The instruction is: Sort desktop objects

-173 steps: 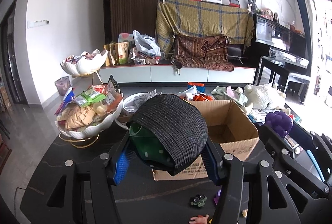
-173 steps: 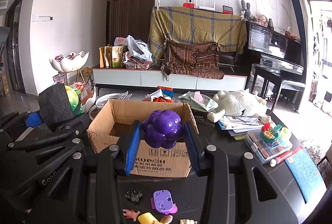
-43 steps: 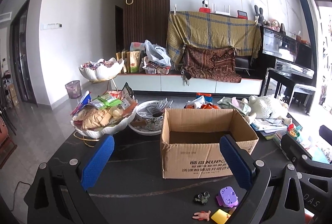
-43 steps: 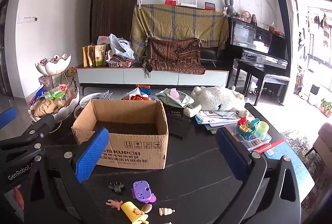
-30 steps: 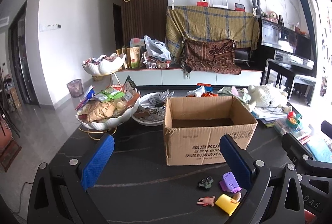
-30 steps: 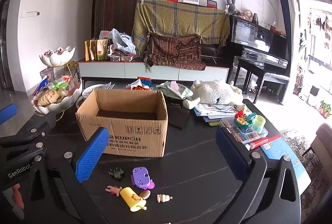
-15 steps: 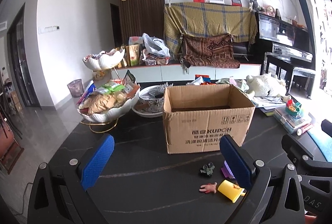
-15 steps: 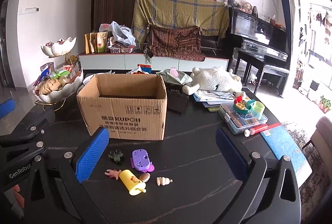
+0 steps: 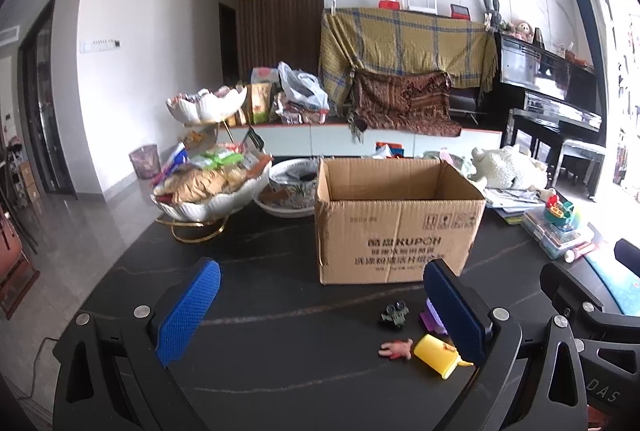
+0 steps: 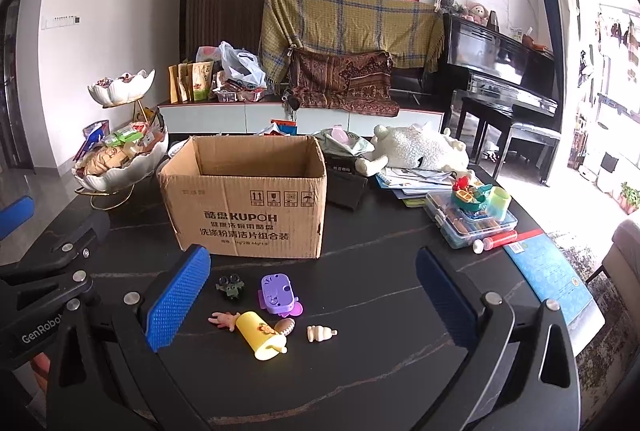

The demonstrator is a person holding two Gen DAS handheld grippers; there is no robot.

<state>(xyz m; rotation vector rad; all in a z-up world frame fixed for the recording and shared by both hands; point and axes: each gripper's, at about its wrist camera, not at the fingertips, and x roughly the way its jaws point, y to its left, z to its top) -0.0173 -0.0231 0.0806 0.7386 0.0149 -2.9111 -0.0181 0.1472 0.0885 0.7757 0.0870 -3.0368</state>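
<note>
Both grippers, left [image 9: 320,311] & right [image 10: 312,299], gape wide w/ nothing held, over small toys [image 10: 264,311] bunched on table [image 10: 380,371] just in front of box [image 10: 248,207]; risk: the pieces sit so close that closing on one may knock or drag its neighbours.

Tabletop [image 10: 380,311]: black stone with pale veining. An open cardboard box [image 10: 248,215] stands upright near the middle. In front of it, close together: a small dark green toy [image 10: 229,286], a purple toy [image 10: 277,292], a pink figure [image 10: 222,320], a yellow toy cup [image 10: 259,336] lying on its side, a brown ball [image 10: 285,327] touching the cup, and a cream piece [image 10: 318,333] just beside. Left: a white shell-shaped bowl [image 10: 120,171] of snacks on a gold stand. Right: a clear plastic case [image 10: 468,219], a blue book [image 10: 548,267], papers [image 10: 416,183], a white plush toy [image 10: 416,151].
</note>
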